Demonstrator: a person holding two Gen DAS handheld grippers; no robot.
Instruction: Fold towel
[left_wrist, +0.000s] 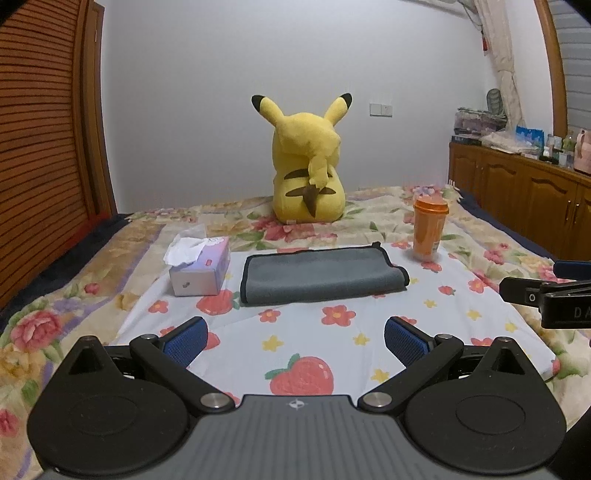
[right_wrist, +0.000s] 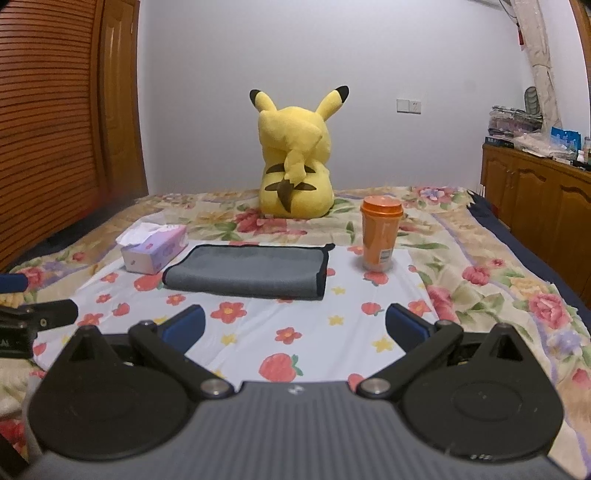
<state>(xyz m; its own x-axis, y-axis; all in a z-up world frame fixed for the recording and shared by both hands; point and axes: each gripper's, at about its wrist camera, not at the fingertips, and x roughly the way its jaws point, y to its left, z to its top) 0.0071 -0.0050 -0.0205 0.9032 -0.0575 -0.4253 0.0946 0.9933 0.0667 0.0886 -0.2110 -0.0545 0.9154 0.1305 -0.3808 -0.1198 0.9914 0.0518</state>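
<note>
A grey towel with black trim lies folded flat on a white cloth printed with strawberries and flowers. It also shows in the right wrist view. My left gripper is open and empty, held well short of the towel's near edge. My right gripper is open and empty too, also short of the towel. Part of the right gripper shows at the right edge of the left wrist view; part of the left gripper shows at the left edge of the right wrist view.
A tissue box stands left of the towel, and an orange cup with a lid right of it. A yellow plush toy sits behind on the floral bedspread. A wooden headboard is at left, wooden cabinets at right.
</note>
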